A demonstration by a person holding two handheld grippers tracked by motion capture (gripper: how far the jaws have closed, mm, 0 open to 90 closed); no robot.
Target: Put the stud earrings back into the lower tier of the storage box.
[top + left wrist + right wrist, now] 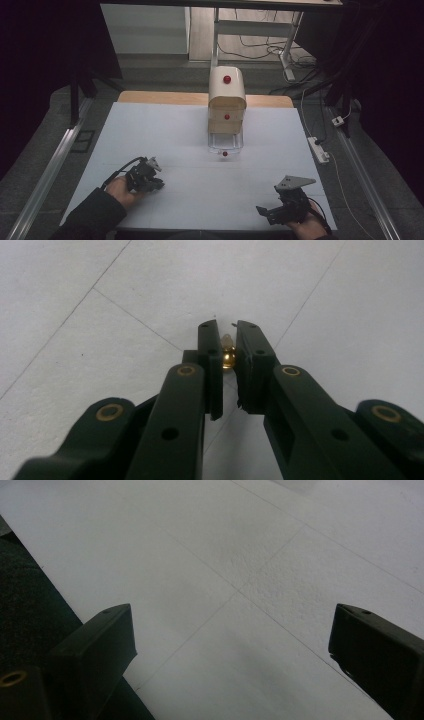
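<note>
A small gold object (228, 356) with a pale tip is pinched between the black jaws of my left gripper (227, 329), just above the white table. In the high view the left gripper (148, 178) sits at the front left of the table, held by a hand in a dark sleeve. My right gripper (272, 210) rests at the front right, near the table's front edge. Its jaws stand wide apart in the right gripper view (232, 614) with bare table between them. A cream drawer cabinet (227, 95) with red knobs stands at the centre back.
The cabinet's clear bottom drawer (225, 145) is pulled out toward me, its red knob (225, 153) in front. The white table (165, 130) has a wooden strip at its far edge. A power strip (318, 150) and cables lie on the floor to the right.
</note>
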